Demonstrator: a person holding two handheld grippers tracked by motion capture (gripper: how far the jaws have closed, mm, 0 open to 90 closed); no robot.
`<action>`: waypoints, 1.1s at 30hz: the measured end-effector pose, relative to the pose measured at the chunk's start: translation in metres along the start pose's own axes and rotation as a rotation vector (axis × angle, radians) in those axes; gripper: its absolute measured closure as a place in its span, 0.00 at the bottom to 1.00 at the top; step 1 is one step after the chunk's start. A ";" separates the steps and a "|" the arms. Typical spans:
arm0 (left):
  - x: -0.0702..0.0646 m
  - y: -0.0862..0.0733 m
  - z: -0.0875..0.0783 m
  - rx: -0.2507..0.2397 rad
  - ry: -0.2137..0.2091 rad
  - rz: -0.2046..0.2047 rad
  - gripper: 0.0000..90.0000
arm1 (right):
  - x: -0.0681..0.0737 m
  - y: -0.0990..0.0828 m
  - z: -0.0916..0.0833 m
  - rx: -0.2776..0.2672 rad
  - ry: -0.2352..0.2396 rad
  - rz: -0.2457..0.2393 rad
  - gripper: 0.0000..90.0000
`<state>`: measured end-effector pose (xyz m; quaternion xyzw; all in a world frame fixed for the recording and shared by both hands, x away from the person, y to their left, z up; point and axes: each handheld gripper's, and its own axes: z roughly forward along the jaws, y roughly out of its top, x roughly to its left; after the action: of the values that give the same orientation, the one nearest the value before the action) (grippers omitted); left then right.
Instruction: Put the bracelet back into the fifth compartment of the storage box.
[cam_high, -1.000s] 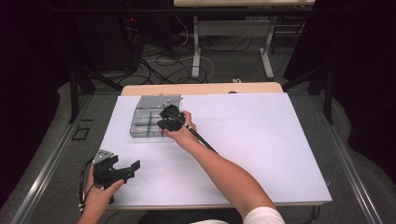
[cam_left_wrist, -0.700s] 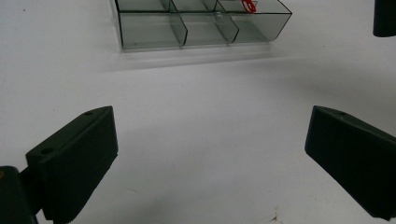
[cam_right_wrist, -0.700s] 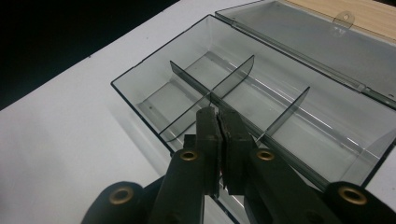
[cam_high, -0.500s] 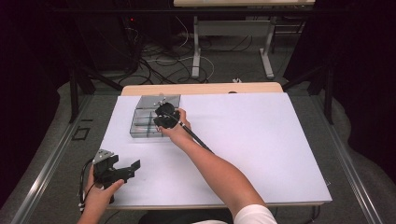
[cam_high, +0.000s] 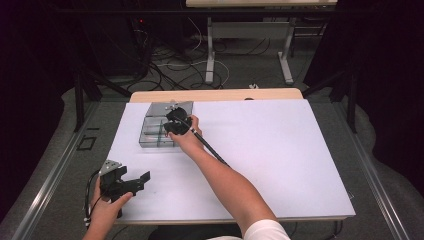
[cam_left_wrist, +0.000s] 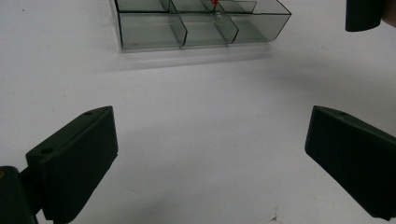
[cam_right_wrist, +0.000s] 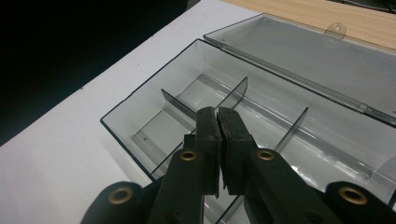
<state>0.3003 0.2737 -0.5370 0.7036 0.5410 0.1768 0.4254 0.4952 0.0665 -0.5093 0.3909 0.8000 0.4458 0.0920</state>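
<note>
The compartment box (cam_right_wrist: 261, 107) is lying directly below the right tool (cam_right_wrist: 218, 112), which is hovering clenched, seemingly empty; the next move calls for lowering into a compartment.

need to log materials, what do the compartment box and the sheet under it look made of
Compartment box: probably hard clear plastic, smoke-tinted and glossy; the dividers and the surface beneath show through its walls, and its open lid reflects light.
White sheet: looks like matte paper or thin board, flat with no glare; which one is unclear.

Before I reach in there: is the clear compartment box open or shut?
Open. The compartment box has its lid folded back flat behind it, and the dividers stand uncovered in the right gripper view.
</note>
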 end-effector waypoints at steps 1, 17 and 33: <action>0.000 0.000 0.000 0.001 0.000 0.000 0.03 | 0.000 0.000 0.000 -0.001 -0.002 0.002 0.97; 0.001 0.000 -0.001 0.009 -0.005 0.000 0.03 | 0.000 -0.001 0.005 0.010 -0.002 0.011 0.86; 0.000 0.000 0.001 0.000 -0.004 -0.007 0.03 | 0.000 -0.008 -0.009 0.045 0.004 0.031 0.62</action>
<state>0.3013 0.2735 -0.5377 0.7021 0.5427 0.1736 0.4271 0.4864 0.0587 -0.5106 0.4043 0.8039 0.4298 0.0749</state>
